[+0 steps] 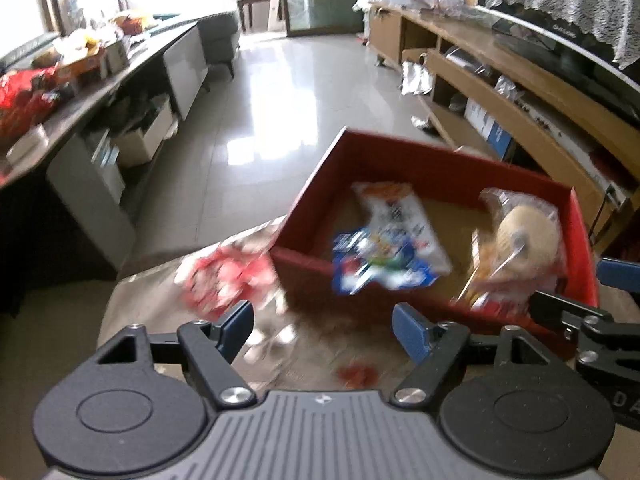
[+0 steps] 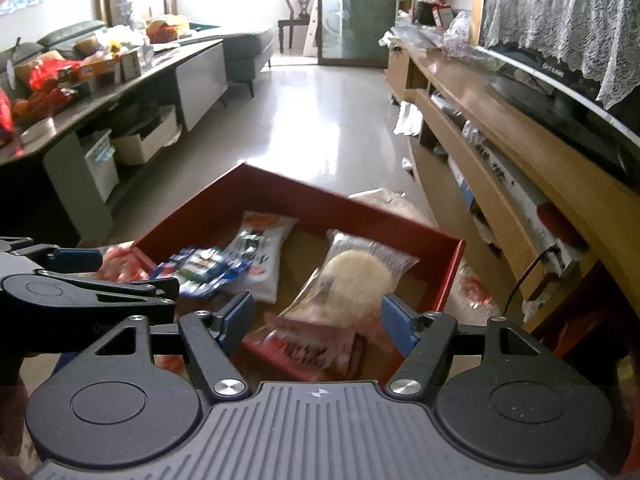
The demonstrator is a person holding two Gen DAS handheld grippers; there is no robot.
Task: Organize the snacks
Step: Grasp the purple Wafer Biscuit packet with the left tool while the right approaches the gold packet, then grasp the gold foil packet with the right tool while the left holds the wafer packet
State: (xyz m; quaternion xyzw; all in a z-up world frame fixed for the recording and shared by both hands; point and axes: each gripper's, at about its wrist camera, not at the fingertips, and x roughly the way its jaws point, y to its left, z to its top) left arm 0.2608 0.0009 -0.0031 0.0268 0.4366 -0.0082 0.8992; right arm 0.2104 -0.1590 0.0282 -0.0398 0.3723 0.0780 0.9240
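Both grippers, left (image 1: 323, 322) and right (image 2: 316, 318), had wide jaws and held nothing. The red packet (image 1: 224, 280) lay beside the box (image 1: 420, 160). It looked light, soft and crinkly; best pinched at its edge.

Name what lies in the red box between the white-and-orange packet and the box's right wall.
In the red box, the clear bag holding a round pale bun lies between the white-and-orange packet and the right wall, clearest in the right wrist view.
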